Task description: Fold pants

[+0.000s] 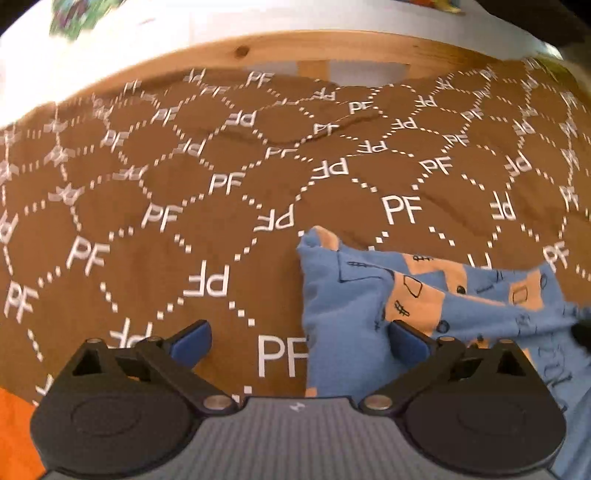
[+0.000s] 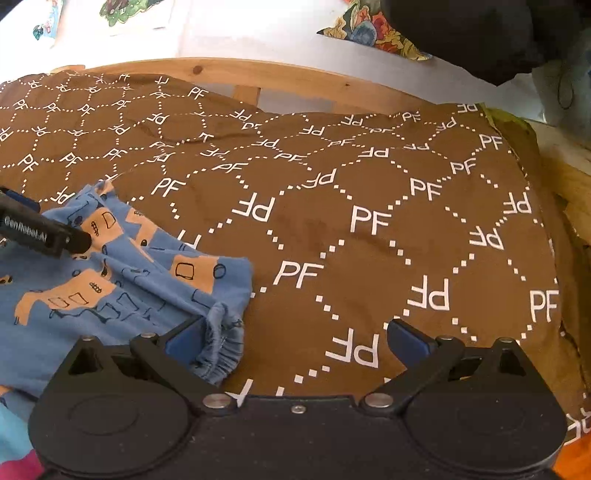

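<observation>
Small blue pants [image 1: 347, 295] with orange patches and black doodles lie crumpled on a brown bedspread [image 1: 184, 229]. In the left wrist view my left gripper [image 1: 299, 343] is open wide. The pants' left edge lies between its fingers, and the right fingertip [image 1: 406, 341] is over the cloth without pinching it. In the right wrist view the pants [image 2: 122, 280] fill the lower left. My right gripper [image 2: 297, 339] is open wide too. The gathered waistband corner [image 2: 221, 347] rests just inside its left fingertip [image 2: 186, 339]. The left gripper's black finger [image 2: 44, 232] hovers over the pants' far side.
The brown bedspread [image 2: 369, 221] printed with white "PF" letters covers a bed with a wooden frame [image 2: 258, 79]. A colourful cloth [image 2: 373, 33] and a dark bundle [image 2: 480, 33] lie beyond it at the upper right. Something orange [image 1: 14, 435] shows at the lower left.
</observation>
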